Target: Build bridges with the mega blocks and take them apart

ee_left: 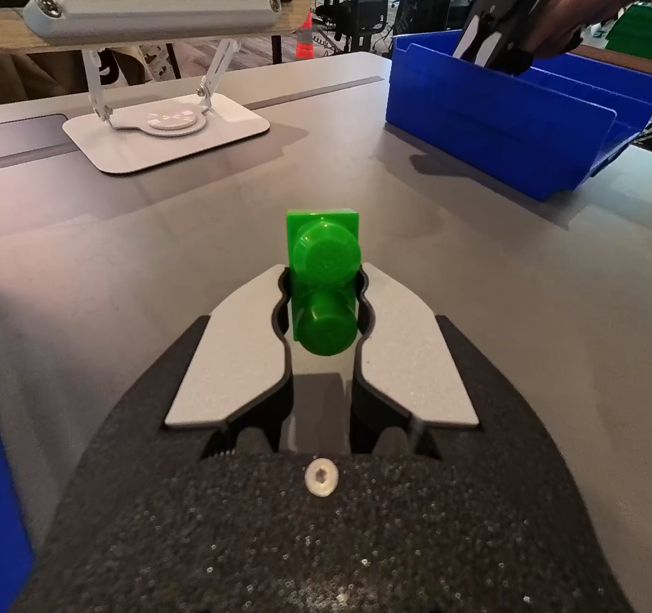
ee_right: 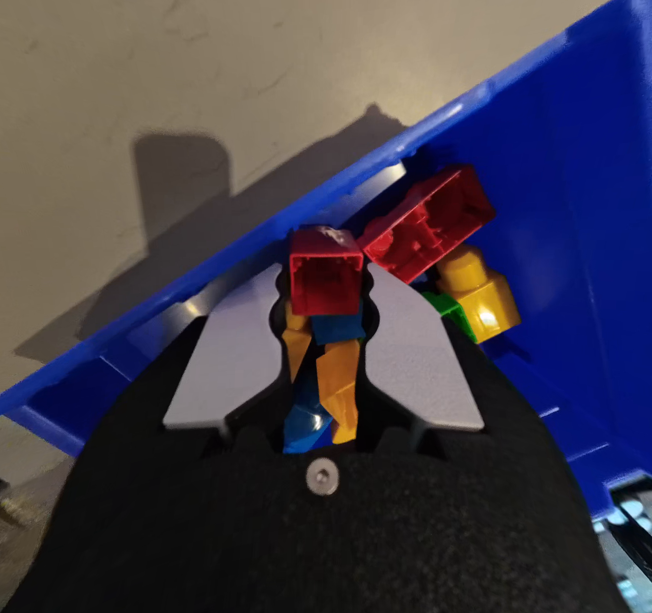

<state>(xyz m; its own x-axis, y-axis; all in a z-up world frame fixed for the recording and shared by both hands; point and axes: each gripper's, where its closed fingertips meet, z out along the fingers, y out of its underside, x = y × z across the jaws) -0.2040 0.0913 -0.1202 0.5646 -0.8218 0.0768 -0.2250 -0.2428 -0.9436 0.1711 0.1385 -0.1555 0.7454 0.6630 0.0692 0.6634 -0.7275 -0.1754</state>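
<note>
Both grippers hold mega blocks, one at the table, one in the bin.

Left gripper [ee_left: 324, 299] fingers pinch a two-stud green plastic block [ee_left: 324, 278] above the grey table [ee_left: 141, 278]; right gripper [ee_right: 326, 285] fingers clamp a small red hollow block [ee_right: 326, 278] inside the blue plastic bin [ee_right: 564, 208]. Best lift straight, clear of the larger red block [ee_right: 430, 222] beside the fingers.

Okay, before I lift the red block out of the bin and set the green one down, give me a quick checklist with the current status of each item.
1. Left gripper shut on green block: ok.
2. Green block gripped squarely, studs toward camera: ok.
3. Grey table ahead of the green block bare: ok.
4. Right gripper closed on small red block: looks ok, contact partly hidden.
5. Larger red block touching the held one, may drag along: not ok.
6. Blue bin wall close beside the right gripper, clearance for lifting: cannot tell.
</note>
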